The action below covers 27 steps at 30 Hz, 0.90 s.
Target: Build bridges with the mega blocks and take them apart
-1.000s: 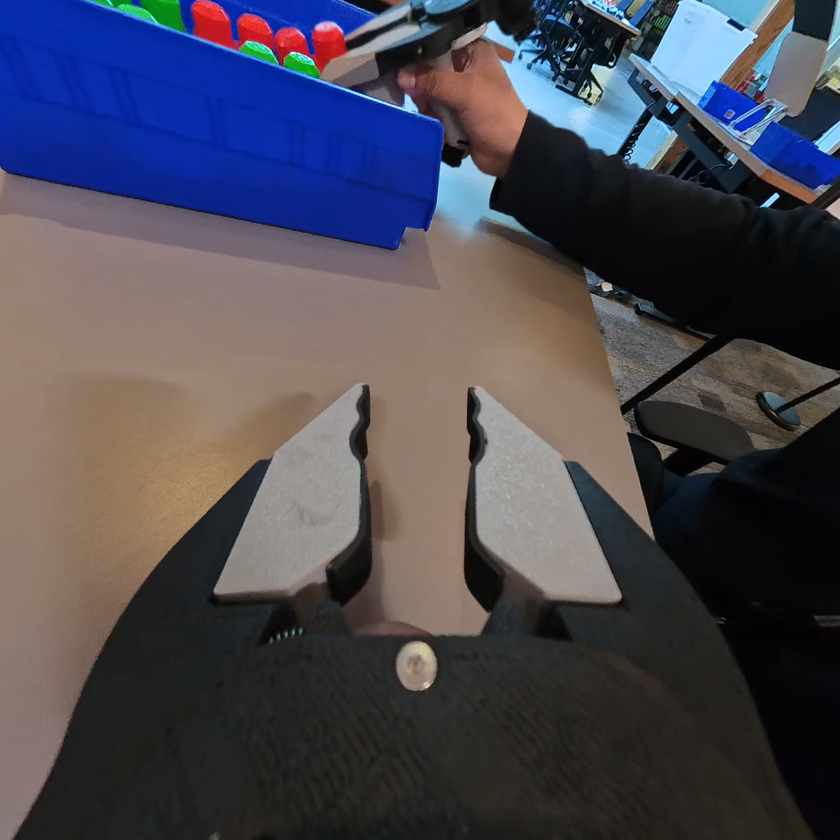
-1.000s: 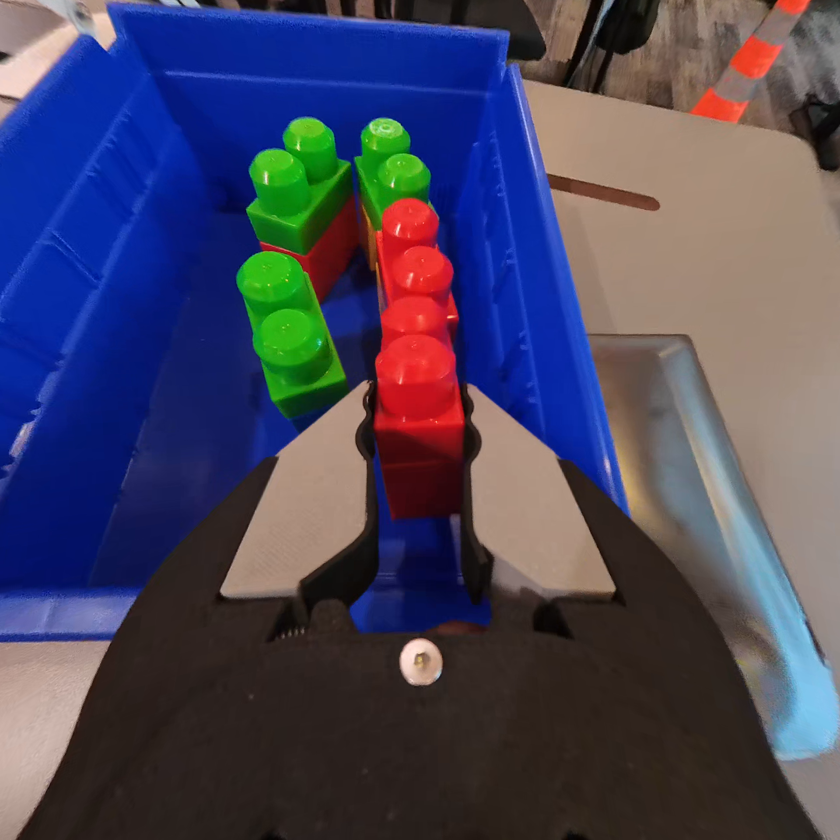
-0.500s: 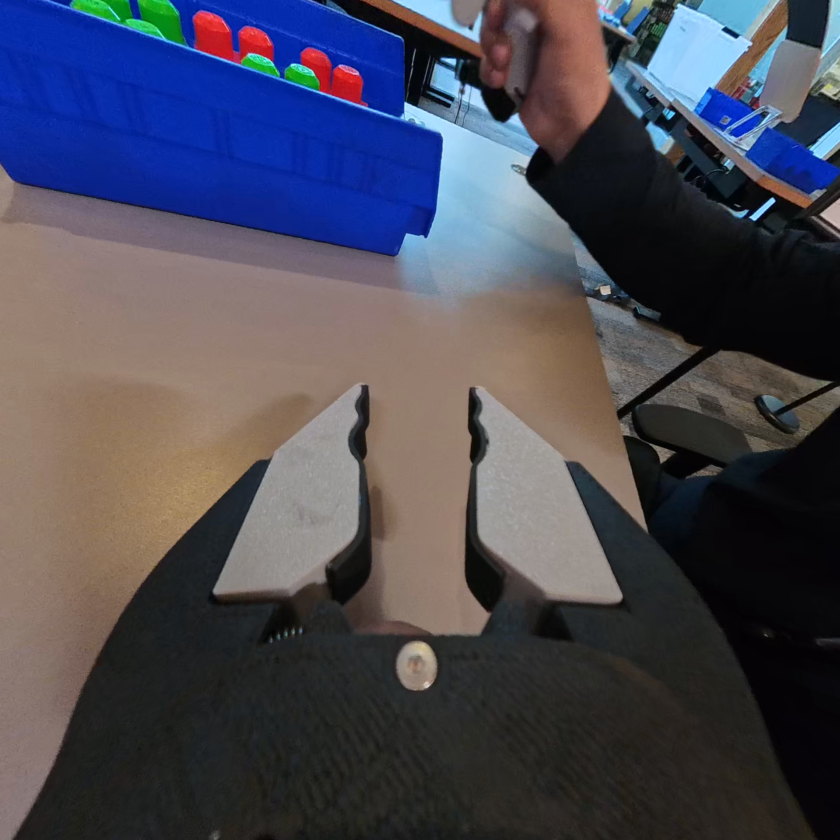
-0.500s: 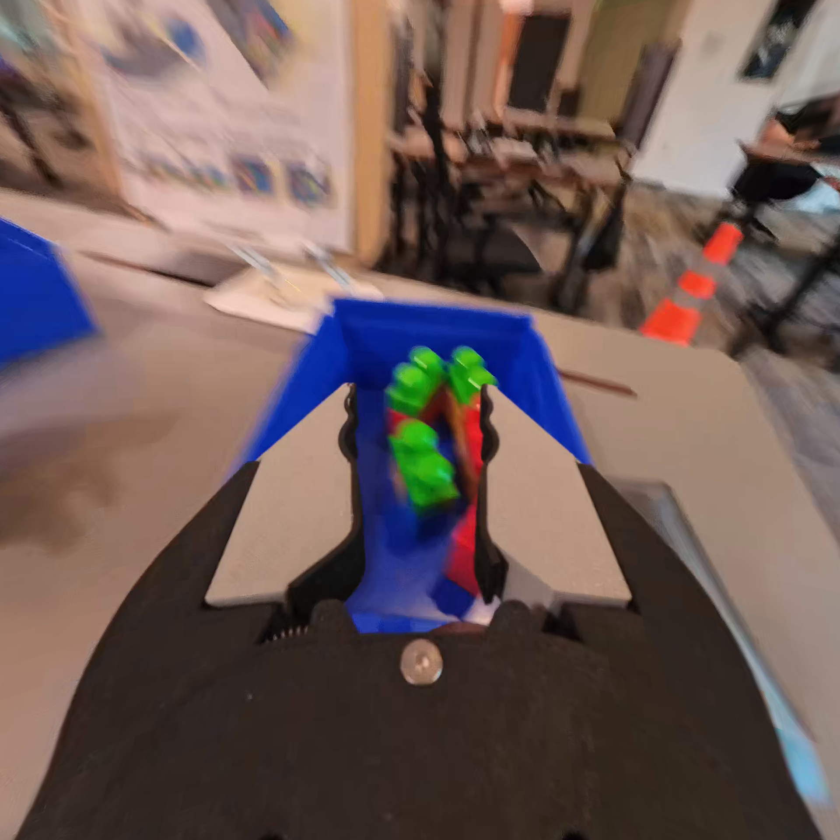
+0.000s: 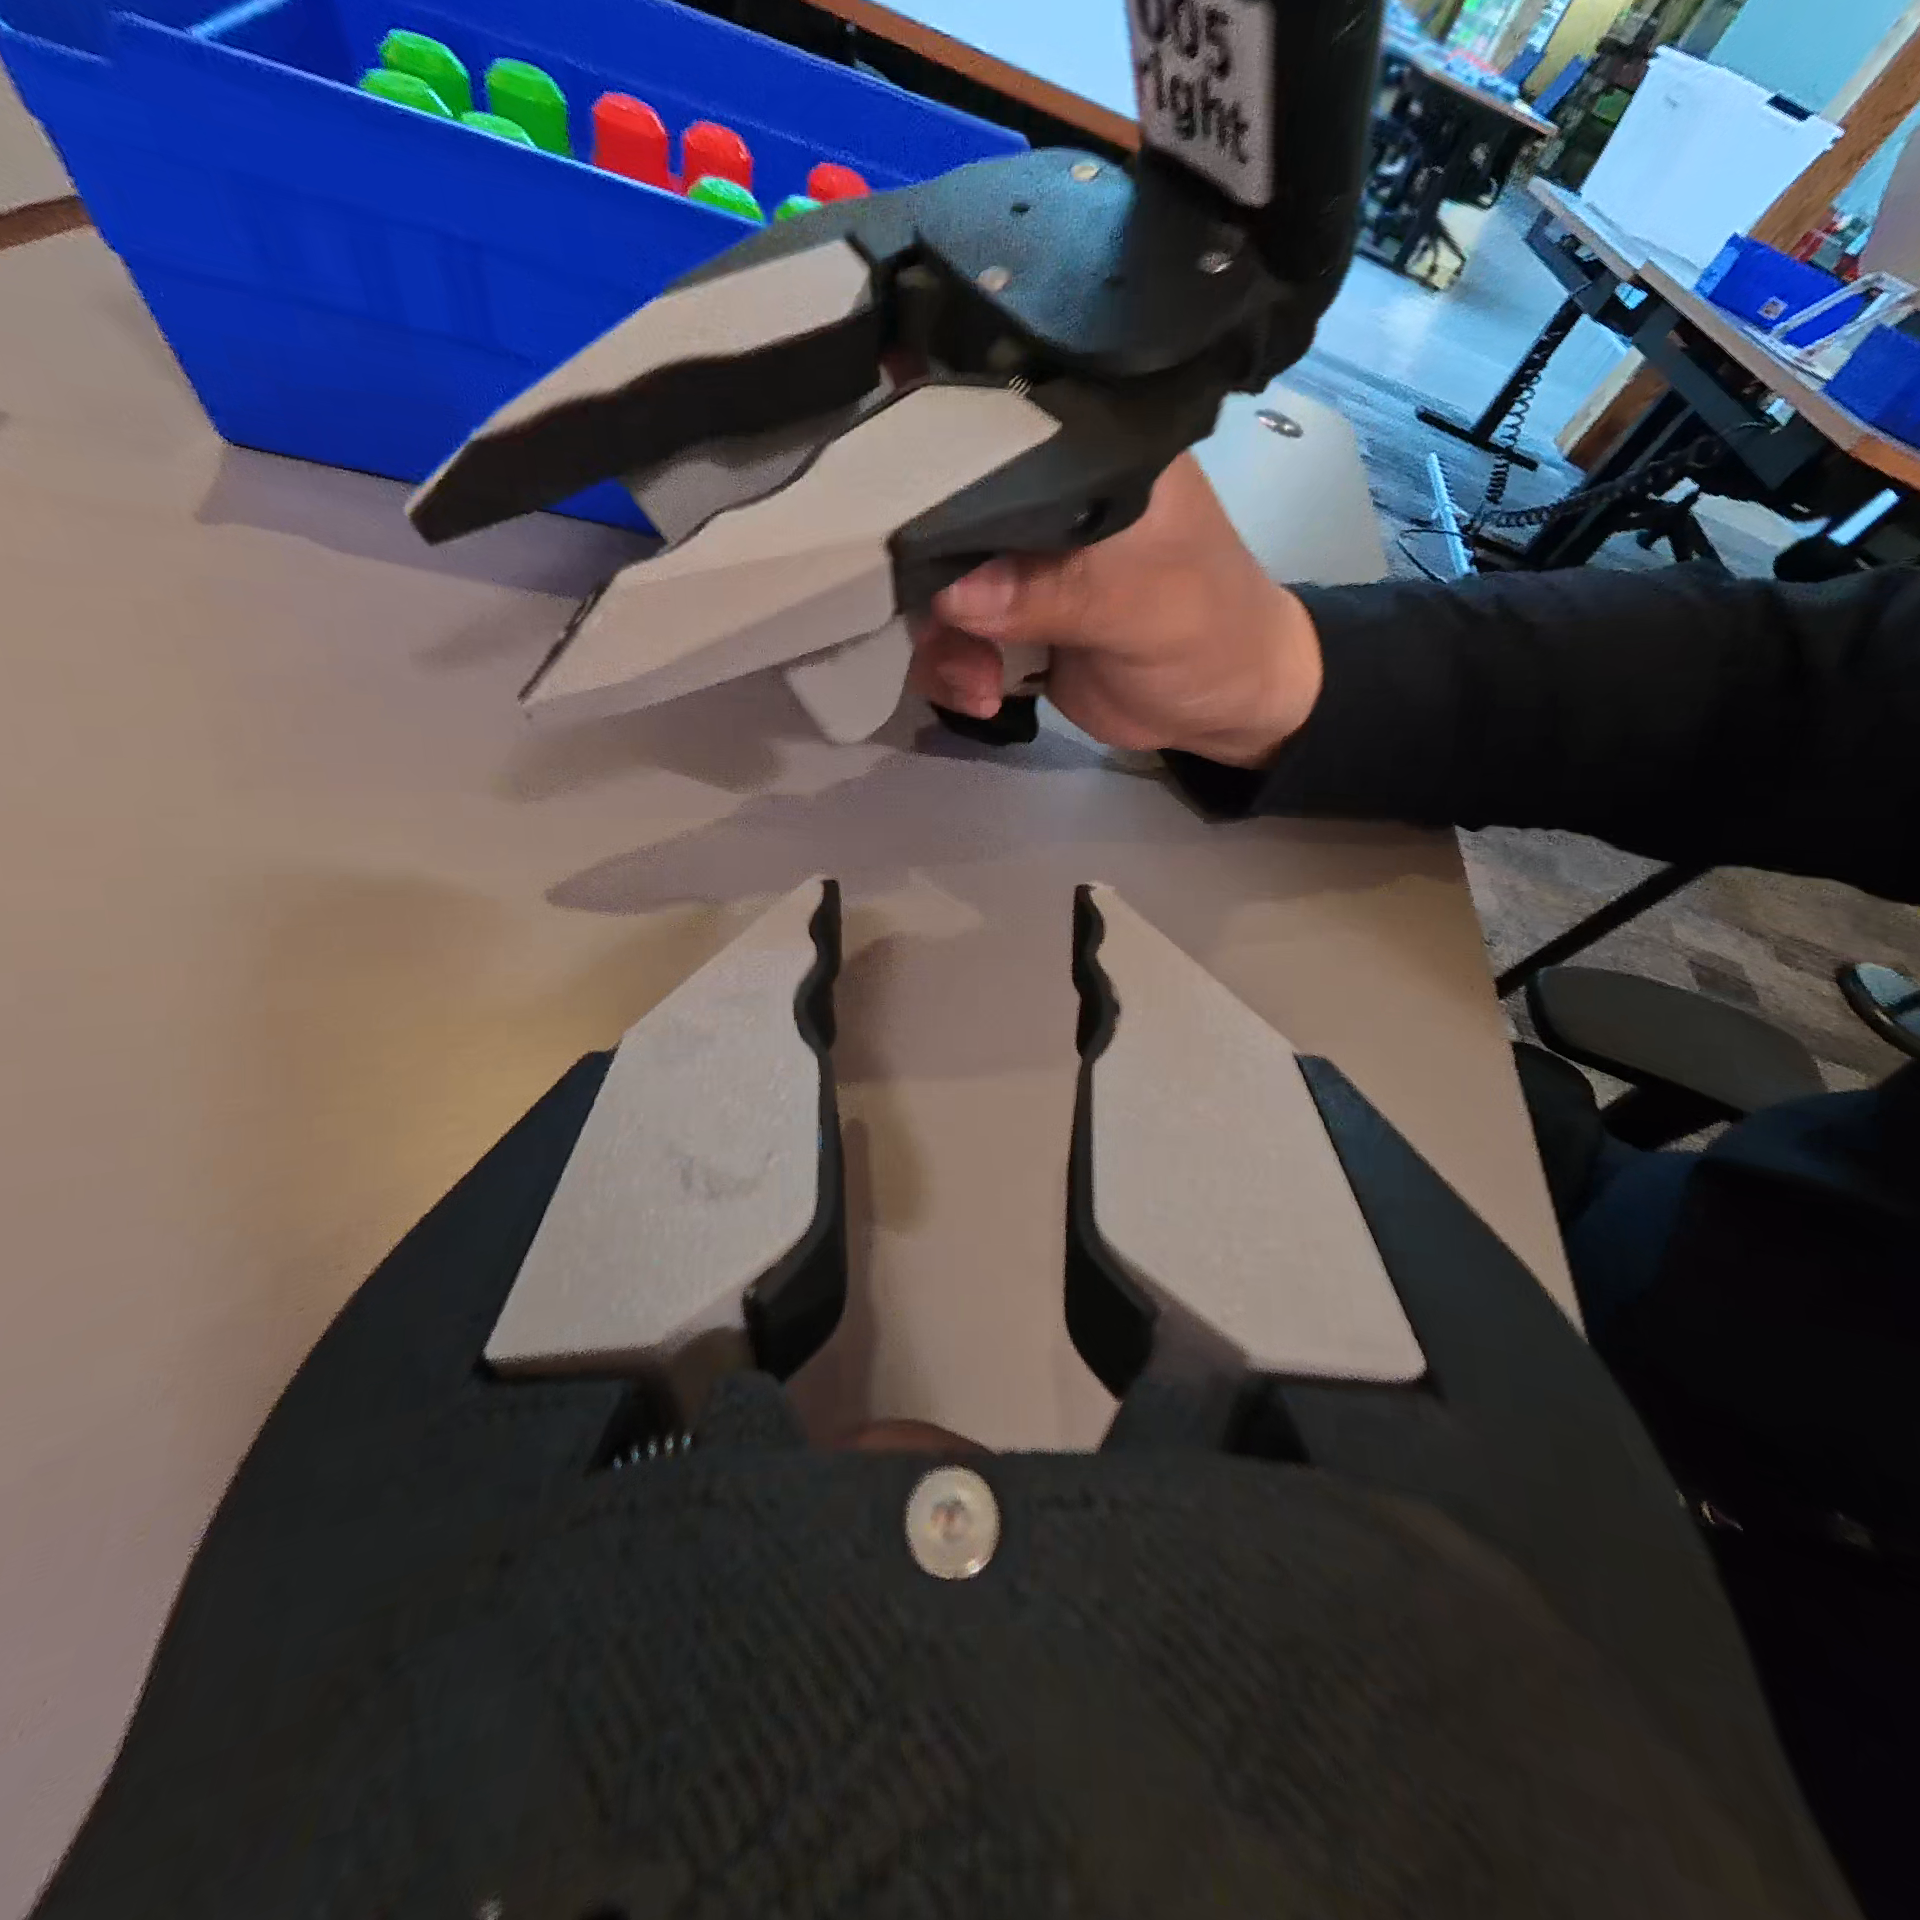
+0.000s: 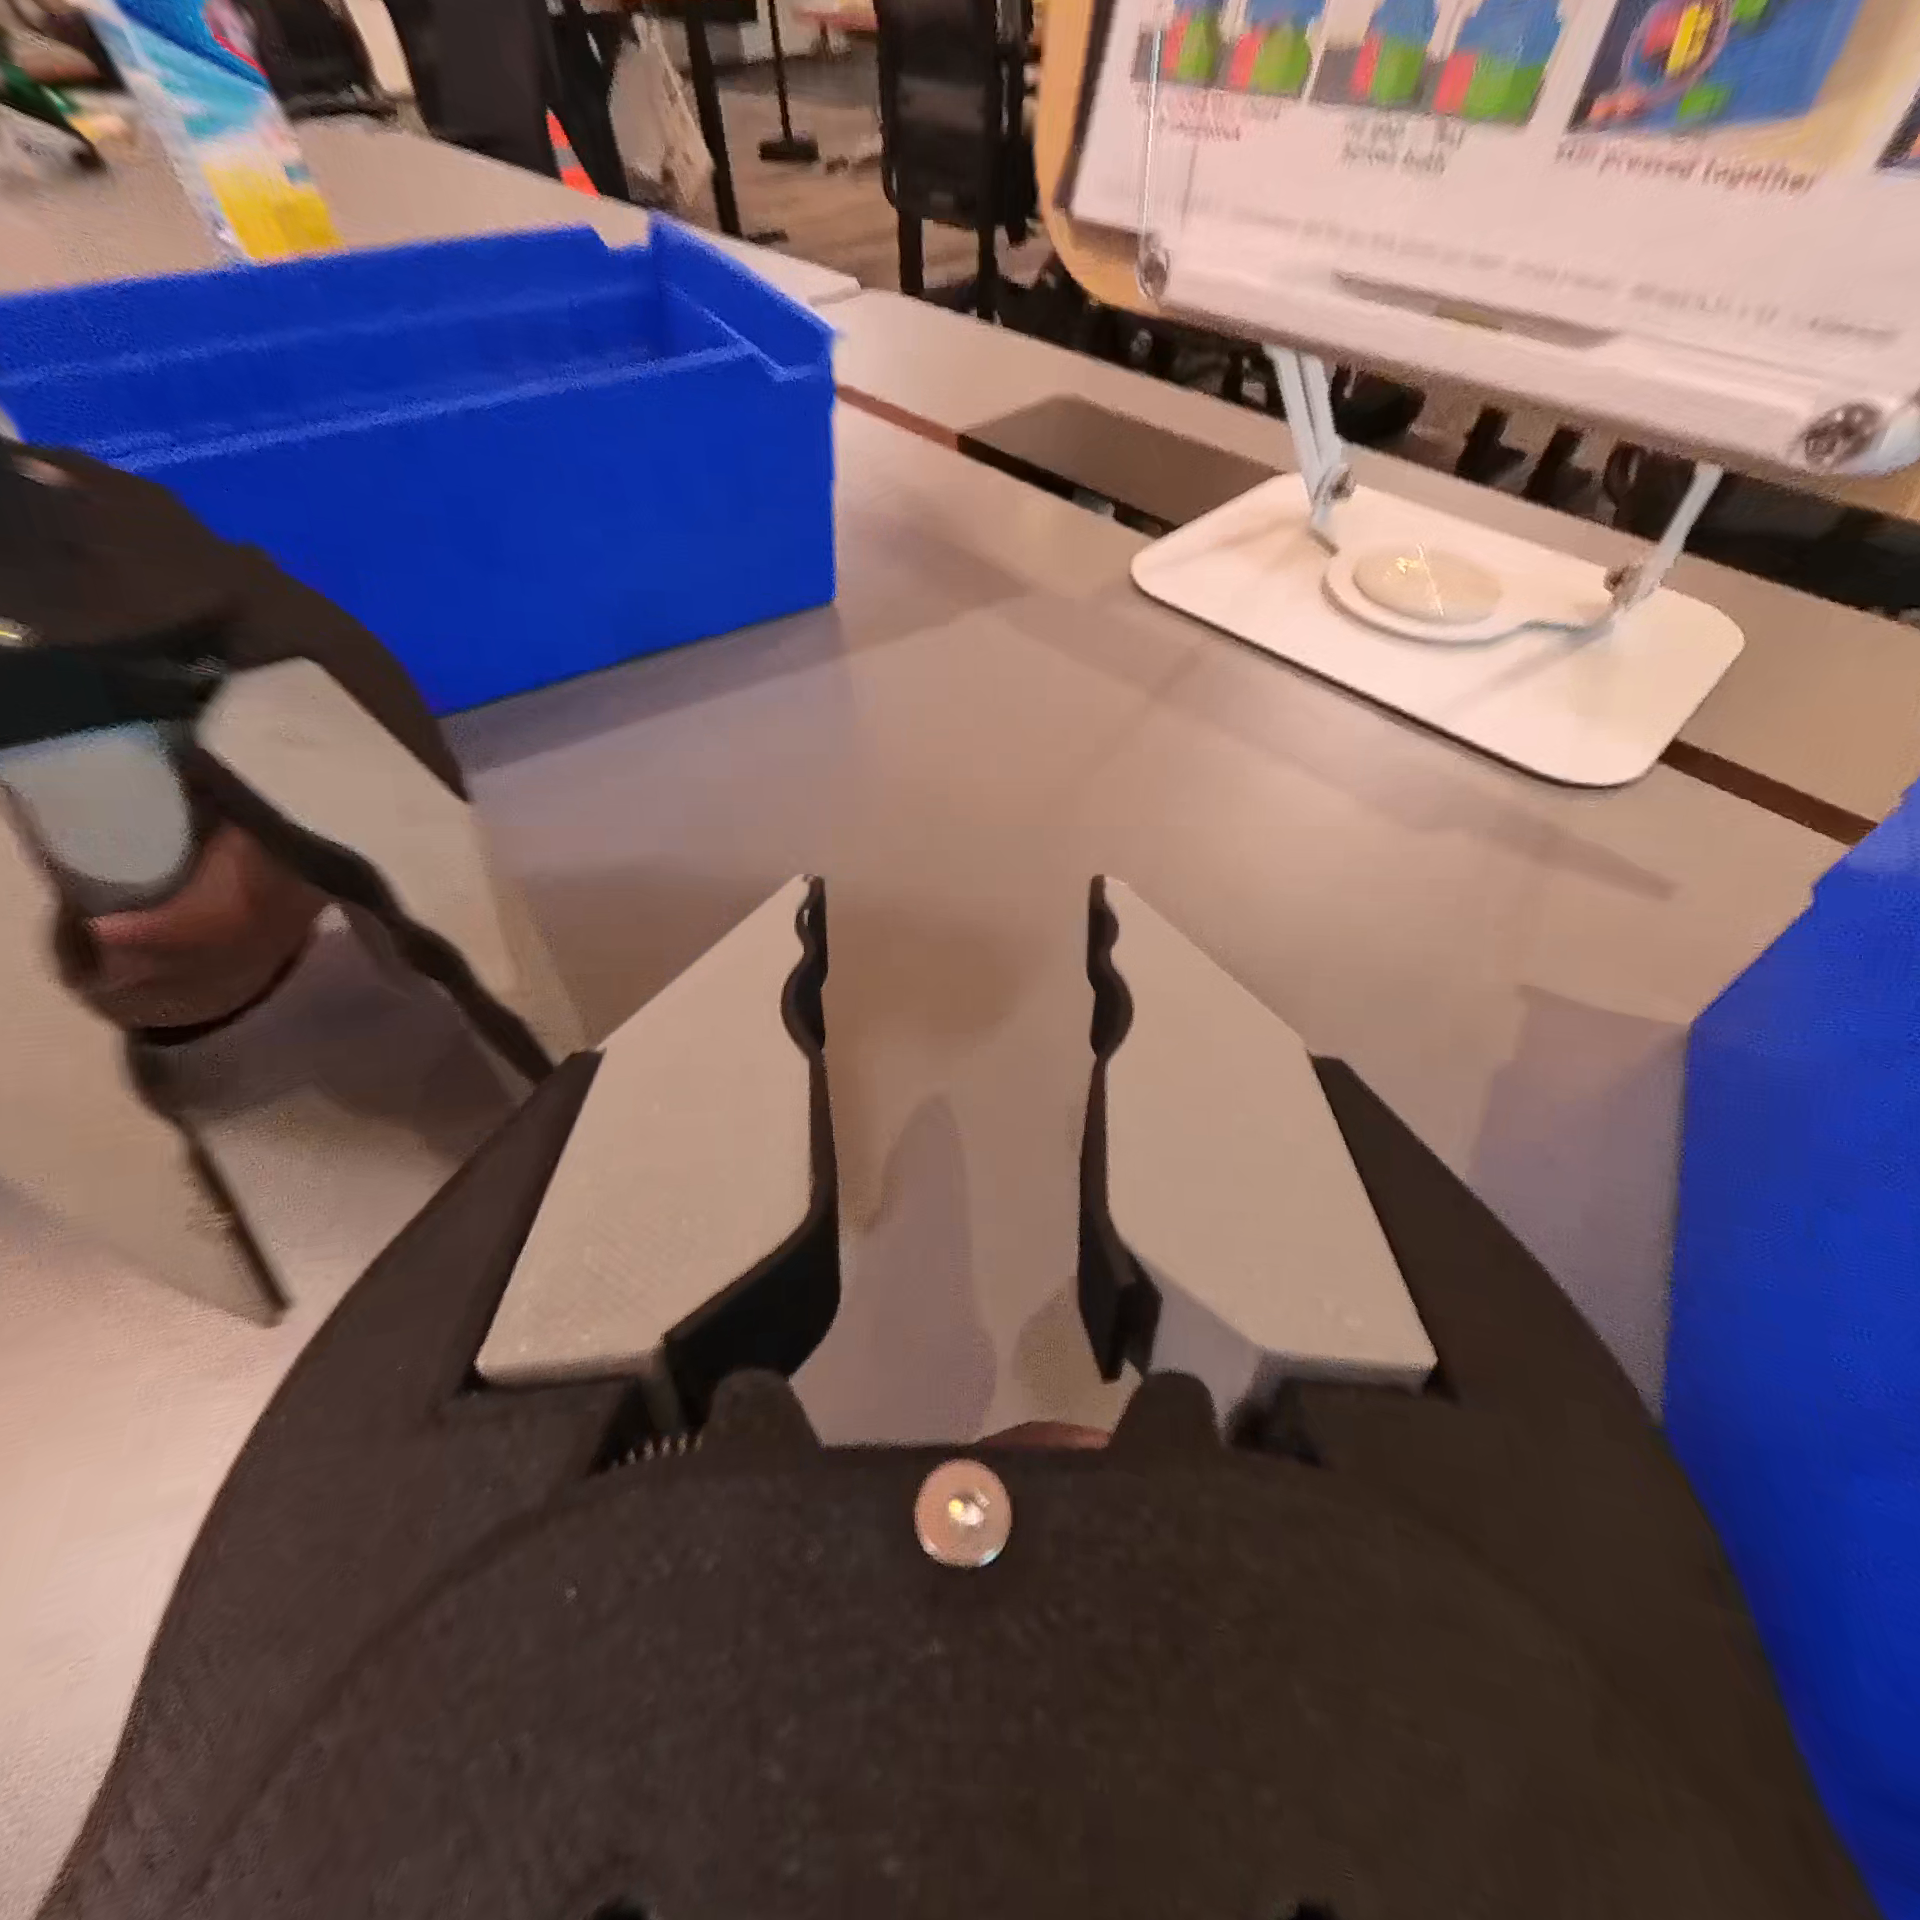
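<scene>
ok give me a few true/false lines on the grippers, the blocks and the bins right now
1. Both grippers hold nothing. True: left gripper and right gripper stand open over bare table.
2. The right gripper carries a red block. False: nothing sits between its fingers.
3. Red and green blocks sit in a blue bin. True.
4. A block bridge stands on the table between the grippers. False: no blocks lie there.

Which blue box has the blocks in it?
The blue bin in the left wrist view, behind the right gripper: red and green blocks poke up above its wall. The other blue bin, beside the white stand, shows no blocks.
</scene>
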### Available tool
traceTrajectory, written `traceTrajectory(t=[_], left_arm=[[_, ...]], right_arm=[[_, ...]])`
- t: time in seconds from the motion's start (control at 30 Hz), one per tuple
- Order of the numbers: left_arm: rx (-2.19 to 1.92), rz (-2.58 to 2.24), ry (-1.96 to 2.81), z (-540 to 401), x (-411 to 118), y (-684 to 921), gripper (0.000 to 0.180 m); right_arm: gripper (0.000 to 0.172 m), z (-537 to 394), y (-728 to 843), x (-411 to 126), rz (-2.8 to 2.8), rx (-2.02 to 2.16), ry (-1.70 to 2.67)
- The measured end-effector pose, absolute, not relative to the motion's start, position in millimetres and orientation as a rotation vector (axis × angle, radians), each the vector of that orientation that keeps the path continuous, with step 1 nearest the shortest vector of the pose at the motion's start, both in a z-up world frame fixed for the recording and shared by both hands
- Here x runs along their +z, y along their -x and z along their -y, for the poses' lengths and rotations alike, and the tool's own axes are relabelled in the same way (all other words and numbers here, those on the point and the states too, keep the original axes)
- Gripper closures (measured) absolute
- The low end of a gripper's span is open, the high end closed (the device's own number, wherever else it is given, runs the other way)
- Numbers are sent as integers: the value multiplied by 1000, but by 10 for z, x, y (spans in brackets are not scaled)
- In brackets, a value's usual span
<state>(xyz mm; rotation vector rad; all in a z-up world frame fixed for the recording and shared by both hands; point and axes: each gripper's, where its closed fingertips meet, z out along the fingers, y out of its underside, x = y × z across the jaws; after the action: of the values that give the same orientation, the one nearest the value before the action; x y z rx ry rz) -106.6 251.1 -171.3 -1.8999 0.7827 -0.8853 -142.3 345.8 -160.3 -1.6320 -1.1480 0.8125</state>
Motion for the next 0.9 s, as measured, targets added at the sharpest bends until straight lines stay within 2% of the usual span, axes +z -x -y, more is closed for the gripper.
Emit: traceTrajectory(t=[0.13, 0.3, 0.43, 0.63, 0.73, 0.9], left_arm=[[-865, -736, 1876, -2564, -1644, 1106, 138], [-832, -708, 1807, -2528, -1426, 1125, 133], [-815, -546, 1622, -2333, -804, 1344, 124], [-401, -201, 1689, -2234, -54, 2917, 120], [-237, -72, 1842, -2333, -219, 3726, 126], [-293, 3, 2197, -2590, -1226, 4066, 121]], right_arm=[[128, -3778, 1307, -1709, 1107, 611, 1576], [125, -3662, 1308, -1663, 1113, 683, 1566], [126, -3590, 1325, -1671, 1159, 636, 1535], [126, -3553, 1348, -1698, 1159, 722, 1571], [126, -3549, 1366, -1730, 1154, 770, 1599], [126, -3551, 1373, -1743, 1154, 772, 1606]])
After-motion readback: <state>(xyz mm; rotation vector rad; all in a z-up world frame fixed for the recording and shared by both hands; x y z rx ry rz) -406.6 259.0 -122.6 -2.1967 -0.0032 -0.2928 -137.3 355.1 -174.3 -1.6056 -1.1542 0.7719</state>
